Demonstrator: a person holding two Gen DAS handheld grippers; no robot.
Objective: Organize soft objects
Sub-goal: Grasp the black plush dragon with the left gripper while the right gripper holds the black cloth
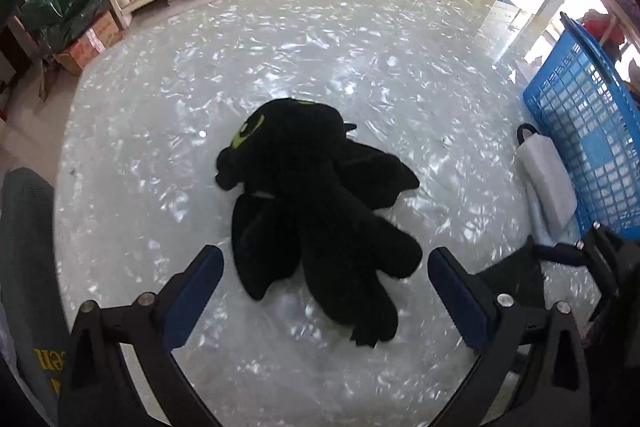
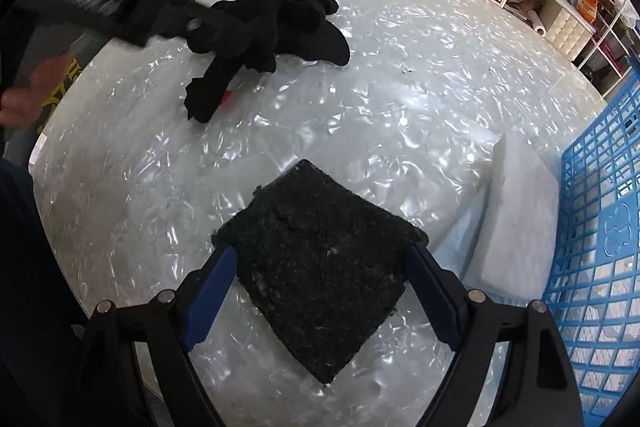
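Straddling a black fibrous pad (image 2: 320,283) on the pearly desk (image 2: 360,99), the right claw (image 2: 320,291) stands wide, pads at its corners. The left claw (image 1: 326,291) gapes over the black plush dragon (image 1: 312,203); a blue basket (image 1: 588,131) stands nearby.

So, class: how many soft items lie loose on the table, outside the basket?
3: a black plush toy at the far side, a dark pad between the right tool's fingers, a white sponge beside the blue basket. Basket contents are unclear.
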